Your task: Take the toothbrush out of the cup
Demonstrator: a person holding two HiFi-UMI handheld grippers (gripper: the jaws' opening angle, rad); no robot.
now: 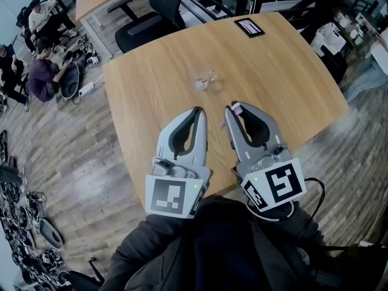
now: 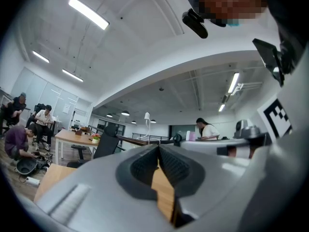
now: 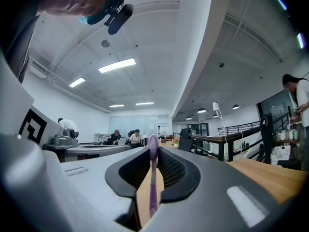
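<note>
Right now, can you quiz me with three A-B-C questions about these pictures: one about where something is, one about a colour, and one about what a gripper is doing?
1. Where is the toothbrush?
A in the cup
B in the right gripper
C in the left gripper

2. What colour is the toothbrush?
A purple
B green
C yellow

3. The left gripper is:
A wide open
B shut on the cup
C shut, empty

Answers:
1 B: the handle runs between the right gripper's jaws, and the cup stands apart on the table.
2 A: the handle and head both show purple.
3 C: its jaws meet with nothing between them.
</note>
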